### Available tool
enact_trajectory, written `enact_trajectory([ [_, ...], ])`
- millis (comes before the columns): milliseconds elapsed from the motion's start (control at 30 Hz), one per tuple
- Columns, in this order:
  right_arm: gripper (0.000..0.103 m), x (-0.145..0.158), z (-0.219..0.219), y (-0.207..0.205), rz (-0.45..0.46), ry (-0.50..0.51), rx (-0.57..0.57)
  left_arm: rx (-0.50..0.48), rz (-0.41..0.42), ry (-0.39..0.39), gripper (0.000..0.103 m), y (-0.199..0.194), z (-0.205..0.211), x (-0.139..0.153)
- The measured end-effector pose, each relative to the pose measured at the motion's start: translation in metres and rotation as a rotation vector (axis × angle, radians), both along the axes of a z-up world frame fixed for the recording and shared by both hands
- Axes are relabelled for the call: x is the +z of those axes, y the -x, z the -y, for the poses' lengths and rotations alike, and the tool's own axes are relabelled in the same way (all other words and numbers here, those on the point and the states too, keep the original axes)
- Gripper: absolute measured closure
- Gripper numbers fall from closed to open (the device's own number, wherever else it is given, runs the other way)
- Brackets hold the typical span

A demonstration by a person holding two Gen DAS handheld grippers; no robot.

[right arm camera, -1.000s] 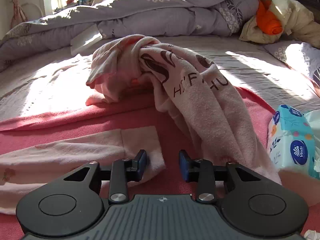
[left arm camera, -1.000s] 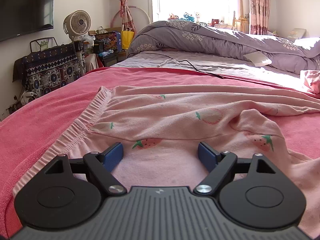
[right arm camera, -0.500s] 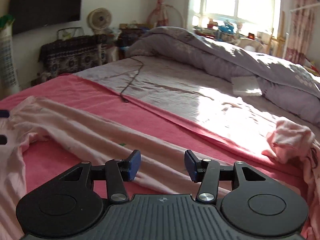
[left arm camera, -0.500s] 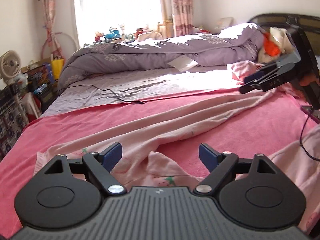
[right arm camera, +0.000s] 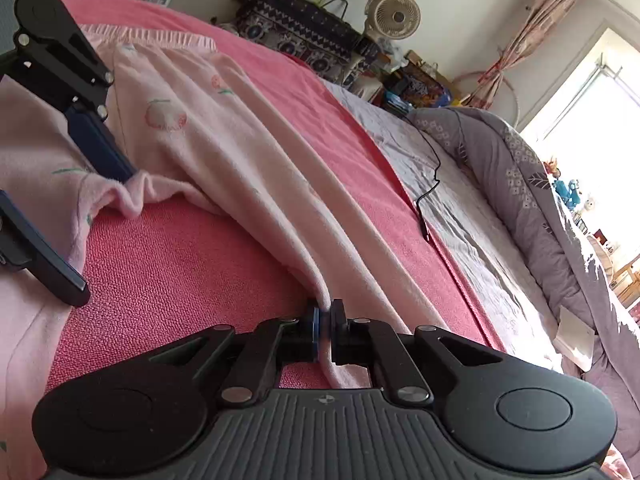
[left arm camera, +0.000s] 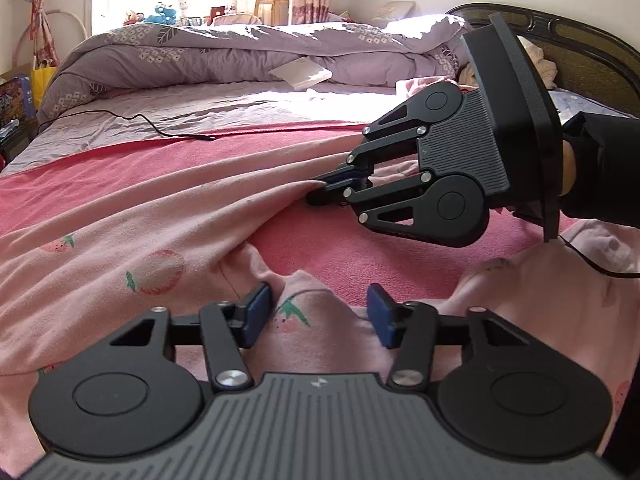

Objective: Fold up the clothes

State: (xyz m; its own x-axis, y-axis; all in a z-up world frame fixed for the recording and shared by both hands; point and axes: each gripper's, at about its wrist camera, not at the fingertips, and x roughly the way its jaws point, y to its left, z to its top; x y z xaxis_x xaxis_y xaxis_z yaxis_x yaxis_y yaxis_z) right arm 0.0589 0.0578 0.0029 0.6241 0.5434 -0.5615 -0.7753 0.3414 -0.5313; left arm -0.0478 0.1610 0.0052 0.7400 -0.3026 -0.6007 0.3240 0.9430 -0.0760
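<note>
Pale pink pyjama trousers (left arm camera: 160, 216) with a strawberry print lie spread on the pink blanket (left arm camera: 340, 248). My left gripper (left arm camera: 318, 314) sits low over the crotch, its jaws closing. A hump of the cloth stands between the blue pads (left arm camera: 256, 314), which do not squeeze it. My right gripper (left arm camera: 320, 192) comes in from the right, rolled on its side, and is shut on the edge of one trouser leg. In the right wrist view the trouser leg (right arm camera: 240, 160) runs straight into the right gripper (right arm camera: 325, 316), pinched there. The left gripper (right arm camera: 104, 236) shows at the left.
A purple quilt (left arm camera: 240, 52) is bunched along the far side of the bed, a white booklet (left arm camera: 300, 74) on it. A black cable (left arm camera: 160, 130) crosses the grey sheet. More pink clothing (left arm camera: 560, 280) lies right. A dark sleeve (left arm camera: 608, 168) holds the right gripper. A fan (right arm camera: 394, 14) stands by the wall.
The right gripper swung across the bed, rolled onto its side and shut on the trouser leg. The left gripper turned right and its jaws narrowed around the cloth hump.
</note>
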Motion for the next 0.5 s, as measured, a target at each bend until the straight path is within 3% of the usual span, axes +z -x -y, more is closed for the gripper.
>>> enact_trajectory([
  [67,0.096,0.008,0.007,0.005,0.002,-0.006,0.025,-0.049,-0.011,0.019,0.061,0.007,-0.006,0.001],
  [133,0.095,0.017,0.015,0.003,-0.072,0.032,0.073,-0.110,-0.020,0.007,0.061,0.016,-0.009,0.003],
  [200,0.090,0.026,0.024,0.003,-0.144,0.061,0.120,-0.151,-0.018,-0.018,0.061,0.024,-0.010,0.010],
  [267,0.080,0.034,0.032,0.003,-0.203,0.013,0.146,-0.167,0.005,-0.006,0.058,0.027,-0.013,0.025],
  [333,0.067,0.054,0.033,-0.013,-0.242,-0.090,0.115,-0.143,0.081,-0.033,0.047,0.026,-0.015,0.041],
  [367,0.055,0.064,0.032,-0.022,-0.253,-0.147,0.090,-0.117,0.094,-0.058,0.044,0.020,-0.013,0.040],
  [400,0.051,0.073,0.029,-0.032,-0.260,-0.193,0.057,-0.091,0.106,-0.082,0.045,0.014,-0.011,0.040],
  [500,0.048,0.078,-0.010,-0.072,-0.260,-0.205,-0.077,-0.075,0.007,-0.078,0.046,-0.013,-0.004,0.006],
])
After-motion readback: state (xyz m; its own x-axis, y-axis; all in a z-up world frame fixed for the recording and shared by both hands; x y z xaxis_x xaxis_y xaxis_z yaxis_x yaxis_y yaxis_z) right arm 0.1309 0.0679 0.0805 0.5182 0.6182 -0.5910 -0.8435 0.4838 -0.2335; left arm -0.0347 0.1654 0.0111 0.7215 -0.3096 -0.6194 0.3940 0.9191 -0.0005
